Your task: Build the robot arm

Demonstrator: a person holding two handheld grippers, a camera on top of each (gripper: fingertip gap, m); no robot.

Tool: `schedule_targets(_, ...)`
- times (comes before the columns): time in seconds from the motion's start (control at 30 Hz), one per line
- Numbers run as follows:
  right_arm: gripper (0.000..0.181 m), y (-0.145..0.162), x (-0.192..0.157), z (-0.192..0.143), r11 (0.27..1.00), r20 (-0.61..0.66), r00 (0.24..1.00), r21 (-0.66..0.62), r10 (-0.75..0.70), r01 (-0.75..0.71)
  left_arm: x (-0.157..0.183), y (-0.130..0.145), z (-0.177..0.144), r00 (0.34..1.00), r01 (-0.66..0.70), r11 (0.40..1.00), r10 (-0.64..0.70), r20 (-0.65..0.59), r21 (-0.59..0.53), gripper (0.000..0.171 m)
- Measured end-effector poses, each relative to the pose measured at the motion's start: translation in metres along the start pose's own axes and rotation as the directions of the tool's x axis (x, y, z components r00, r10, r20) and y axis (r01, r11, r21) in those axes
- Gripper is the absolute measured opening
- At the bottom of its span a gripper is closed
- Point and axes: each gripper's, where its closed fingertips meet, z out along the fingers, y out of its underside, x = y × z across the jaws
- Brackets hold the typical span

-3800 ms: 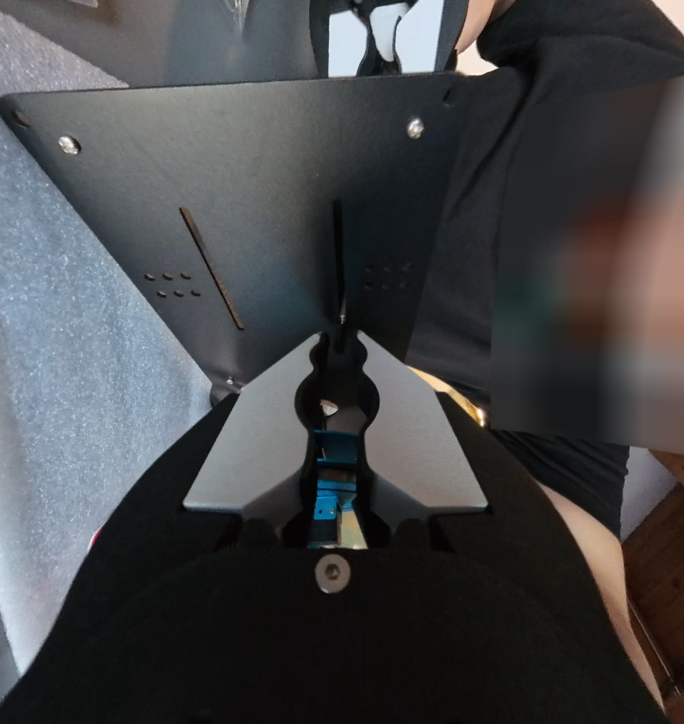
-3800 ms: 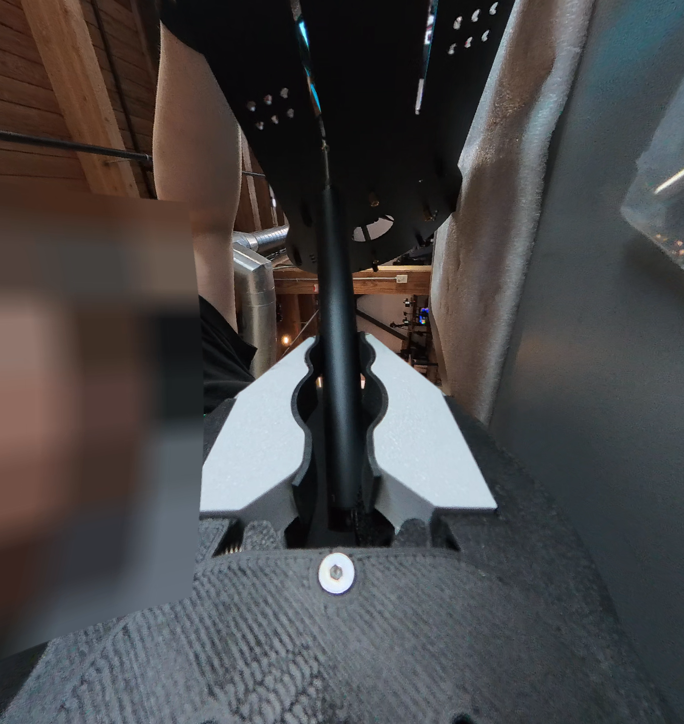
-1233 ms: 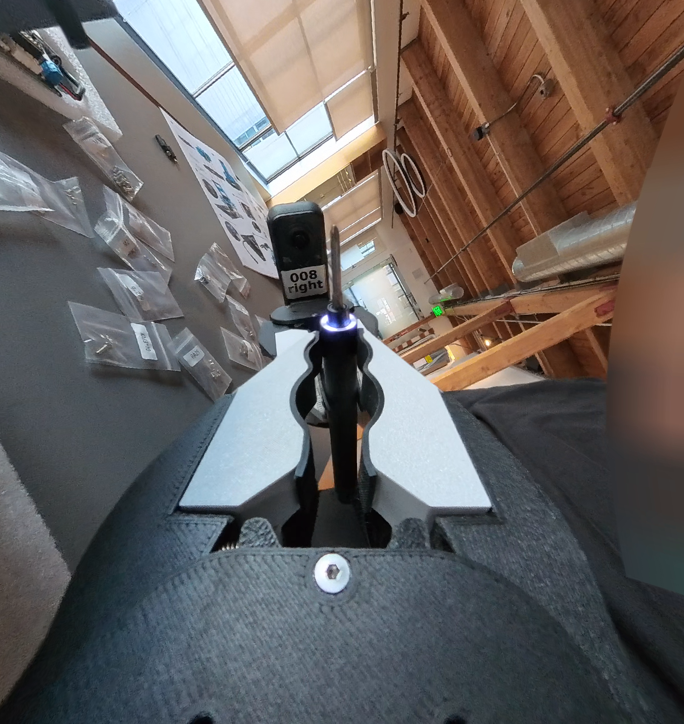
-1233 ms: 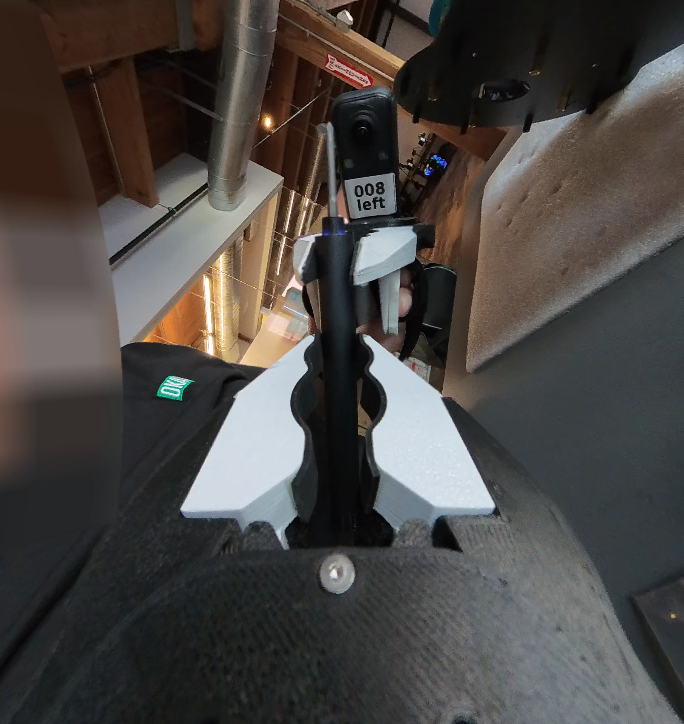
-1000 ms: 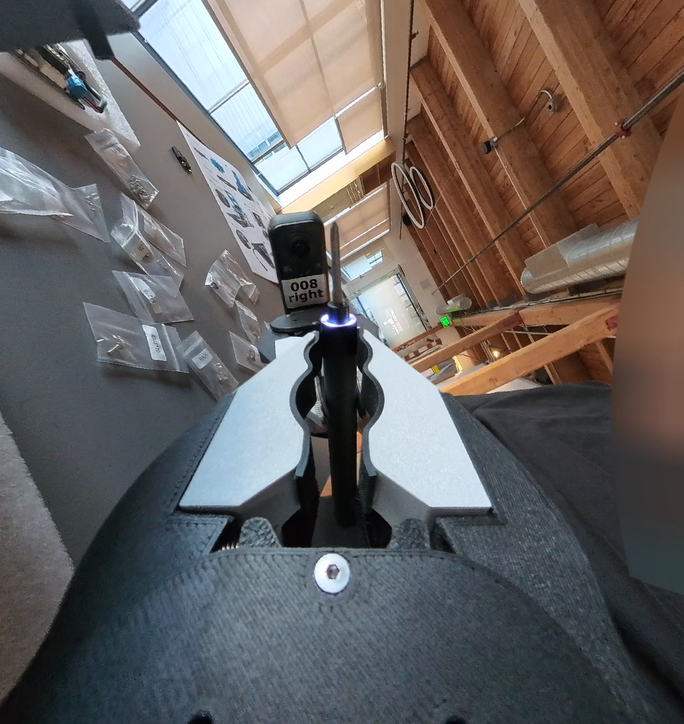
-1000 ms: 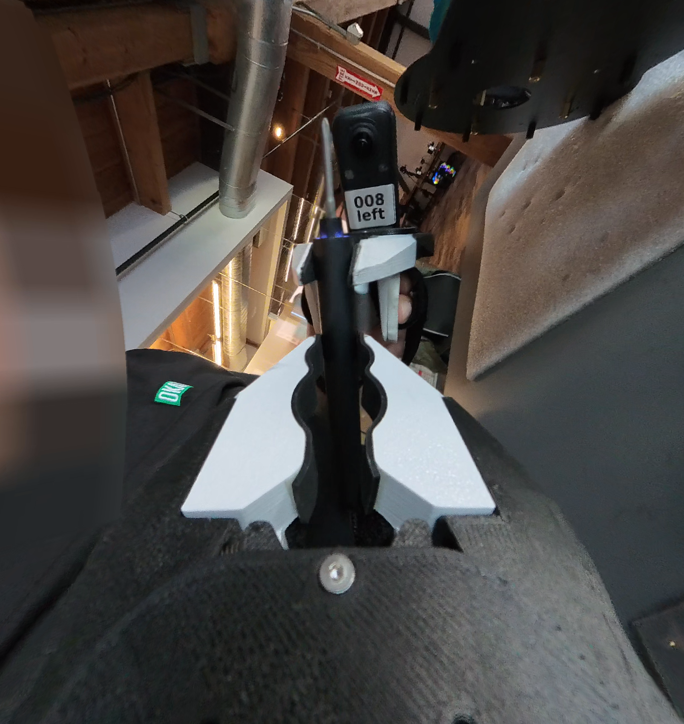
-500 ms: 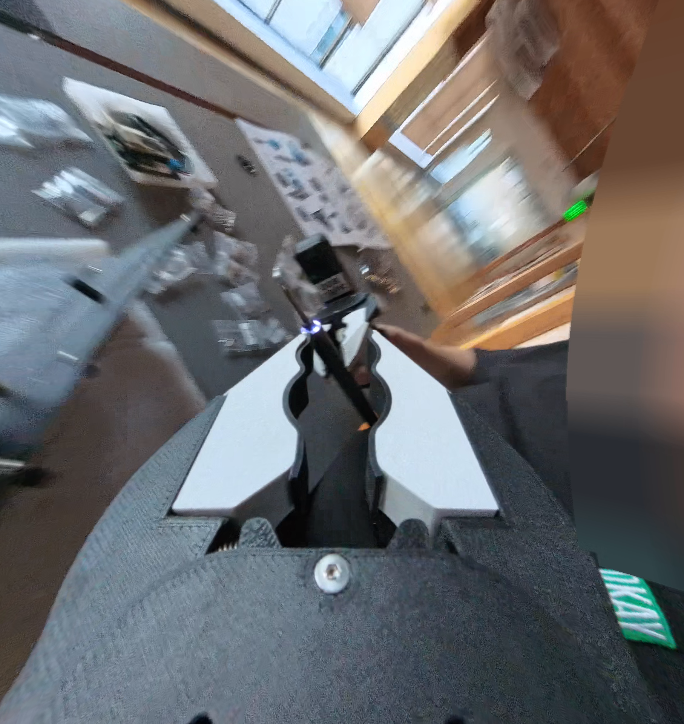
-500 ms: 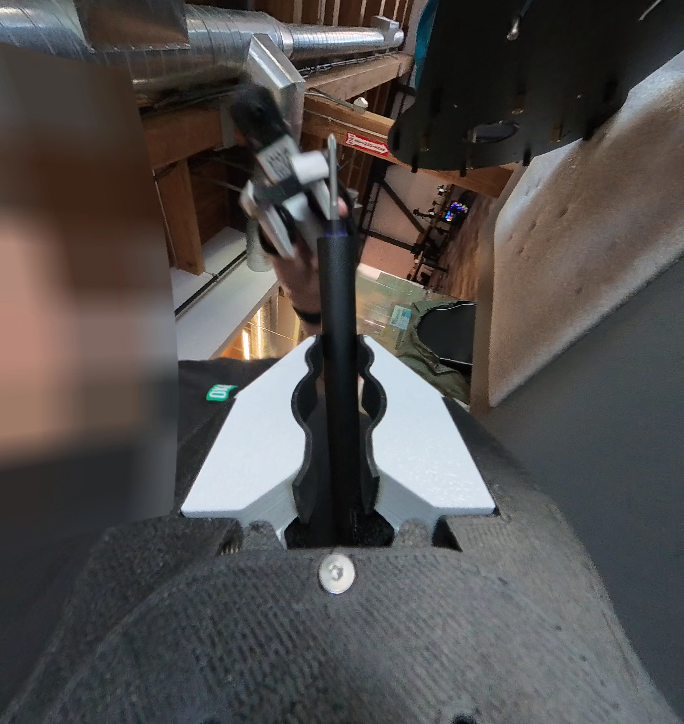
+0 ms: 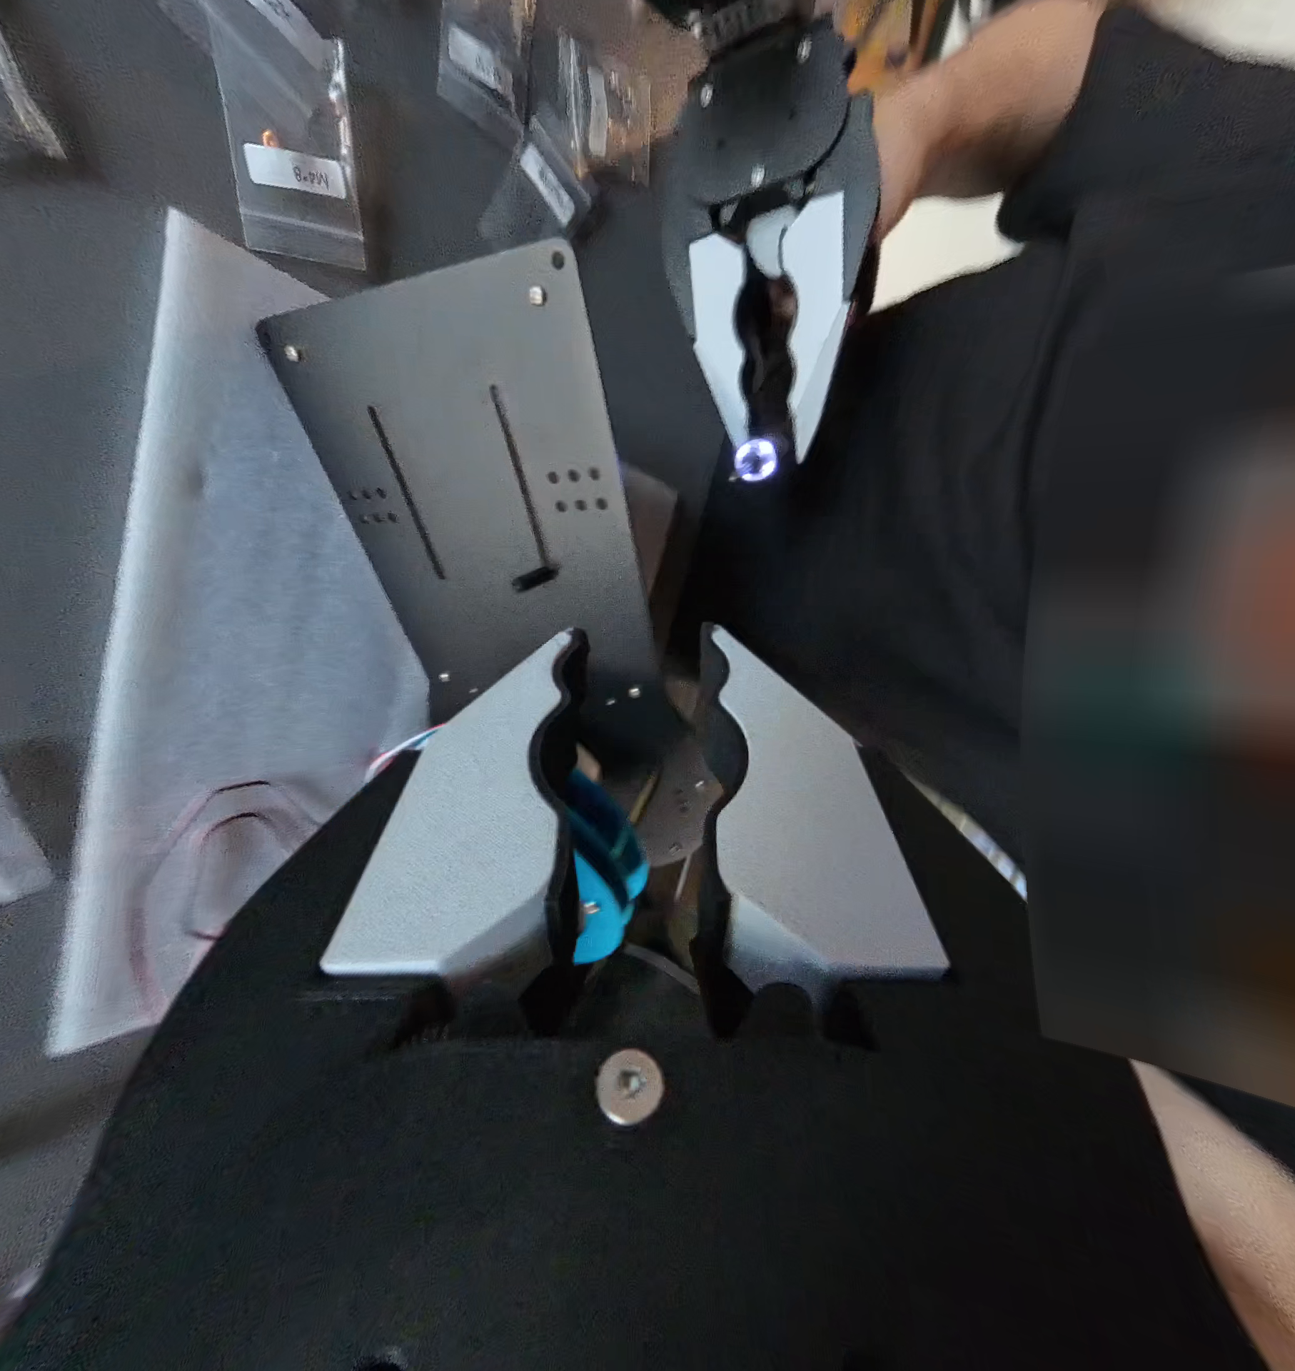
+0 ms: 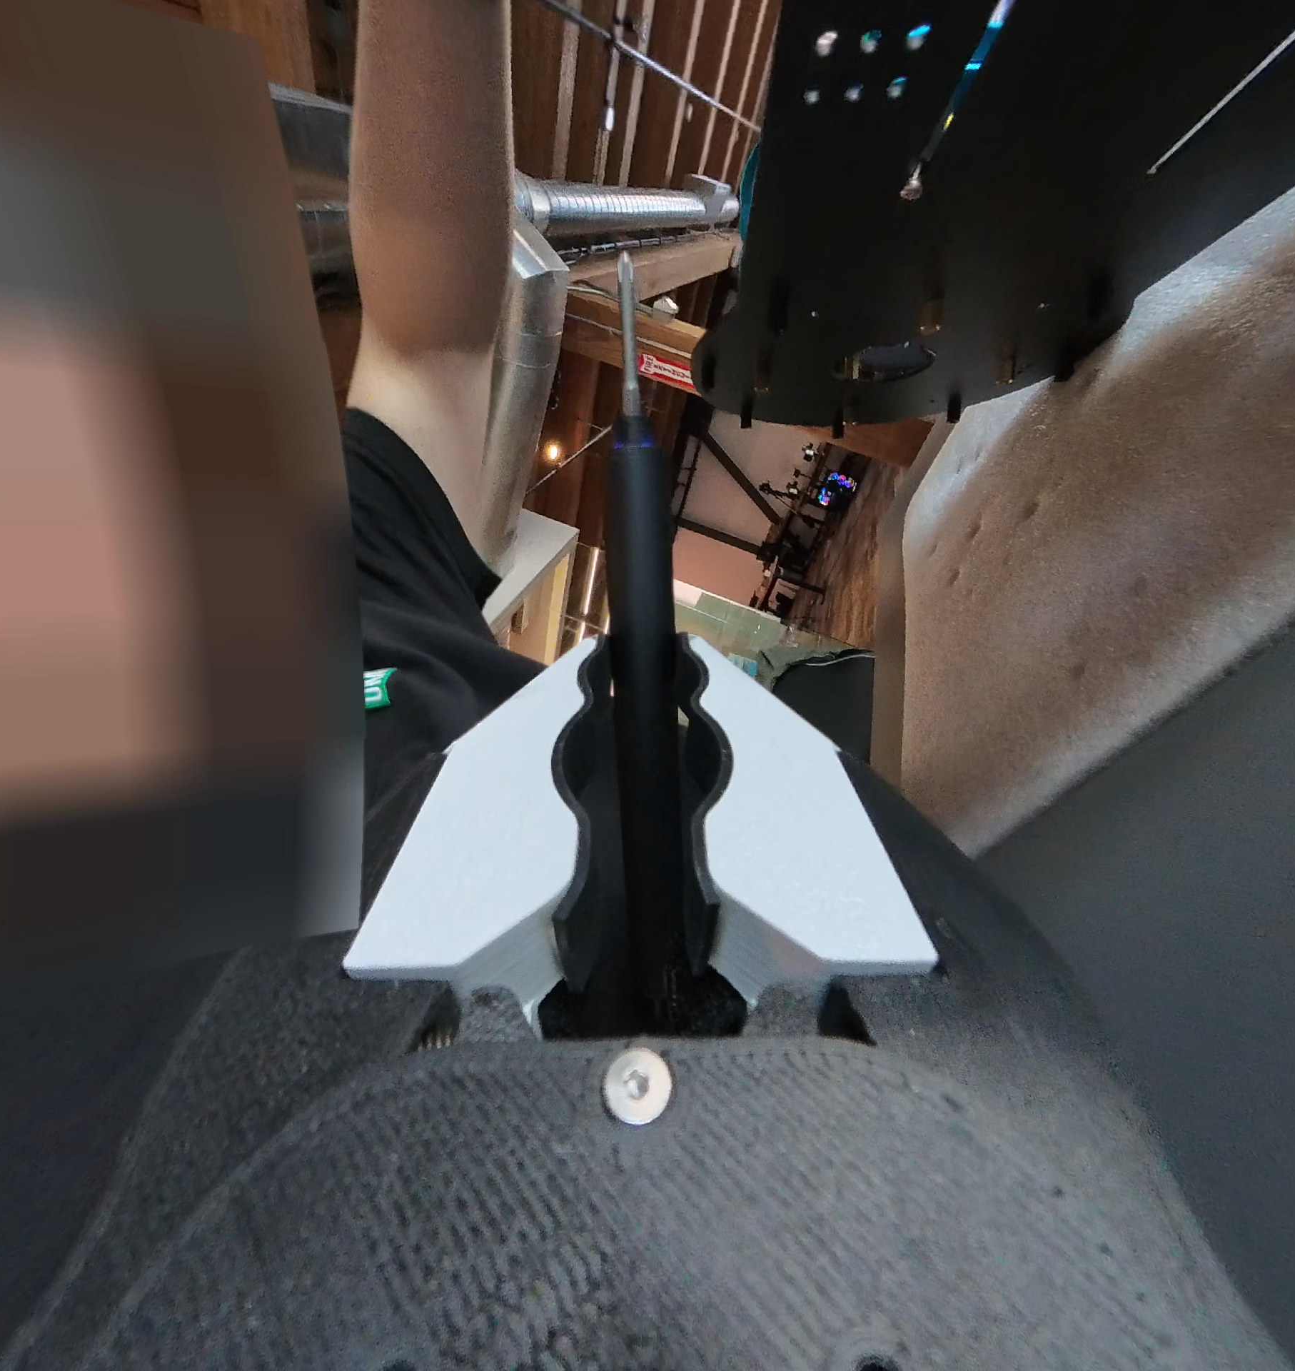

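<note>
A dark grey table top (image 9: 58,245) carries everything. On it lies a pale grey foam slab (image 9: 207,593), whose near part shows a faint curved outline pressed into it. A black metal plate (image 9: 452,460) with two long slots, small groups of holes and screws at its corners stands tilted over the foam; where its lower end rests is hidden. Beyond the plate, several clear plastic bags (image 9: 296,148) with white labels lie flat on the table. In the right wrist view the same foam slab (image 10: 1060,534) rests against the dark surface (image 10: 1186,890).
</note>
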Motion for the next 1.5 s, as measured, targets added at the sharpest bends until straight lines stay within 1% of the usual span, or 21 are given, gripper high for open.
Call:
schedule_targets(0.07,0.015,0.001,0.001,0.004,1.0,0.005,1.0,0.009,-0.005,0.005,-0.011,-0.007,0.0,0.997,-0.026,0.996,0.02,-0.072,-0.082,0.025)
schedule_targets(0.13,0.015,0.0,0.001,0.007,1.0,0.011,1.0,0.021,-0.013,0.012,-0.02,-0.014,0.005,0.986,-0.009,0.991,-0.015,-0.169,-0.135,0.024)
schedule_targets(0.2,0.015,-0.001,0.002,0.008,0.999,0.014,1.0,0.037,-0.022,0.022,-0.031,-0.014,0.014,0.976,-0.038,0.984,-0.001,-0.22,-0.173,0.026)
schedule_targets(0.3,0.015,-0.005,0.01,0.008,0.997,-0.02,0.999,0.067,-0.034,0.035,-0.042,-0.004,0.028,0.958,-0.056,0.968,-0.016,-0.285,-0.243,0.028)
schedule_targets(0.4,0.015,-0.005,0.016,0.008,0.996,-0.048,0.998,0.082,-0.028,0.032,-0.044,0.004,0.044,0.935,-0.065,0.957,-0.04,-0.353,-0.281,0.03)
schedule_targets(0.5,0.015,-0.002,0.025,0.007,0.997,-0.085,0.996,0.078,-0.007,0.014,-0.048,0.015,0.054,0.919,-0.066,0.943,-0.07,-0.387,-0.325,0.029)
schedule_targets(0.63,0.015,0.0,0.034,0.006,0.996,-0.105,0.994,0.086,0.038,-0.029,-0.048,0.012,0.058,0.901,-0.064,0.957,-0.068,-0.429,-0.284,0.025)
schedule_targets(0.7,0.015,0.0,0.035,0.005,0.995,-0.104,0.993,0.087,0.052,-0.044,-0.05,0.015,0.058,0.9,-0.067,0.956,-0.066,-0.432,-0.285,0.024)
schedule_targets(0.83,0.015,0.002,0.036,0.005,0.996,-0.117,0.992,0.071,0.057,-0.049,-0.048,0.011,0.061,0.885,-0.069,0.966,-0.055,-0.463,-0.247,0.022)
schedule_targets(1.03,0.015,0.003,0.035,0.006,0.997,-0.119,0.991,0.056,0.055,-0.049,-0.047,0.016,0.066,0.869,-0.067,0.965,-0.068,-0.49,-0.254,0.02)
schedule_targets(1.17,0.015,0.004,0.037,0.005,0.997,-0.126,0.99,0.056,0.061,-0.054,-0.044,0.013,0.066,0.855,-0.066,0.971,-0.062,-0.515,-0.228,0.011)
schedule_targets(1.23,0.015,0.006,0.038,0.005,0.997,-0.126,0.99,0.053,0.066,-0.06,-0.043,0.013,0.065,0.85,-0.067,0.971,-0.065,-0.524,-0.228,0.008)
schedule_targets(1.27,0.015,0.006,0.039,0.005,0.997,-0.127,0.99,0.053,0.067,-0.061,-0.041,0.013,0.065,0.844,-0.067,0.971,-0.068,-0.532,-0.23,0.004)
schedule_targets(1.5,0.015,0.005,0.044,0.005,0.996,-0.144,0.987,0.05,0.074,-0.067,-0.041,0.013,0.064,0.856,-0.098,0.97,-0.032,-0.516,-0.221,0.003)
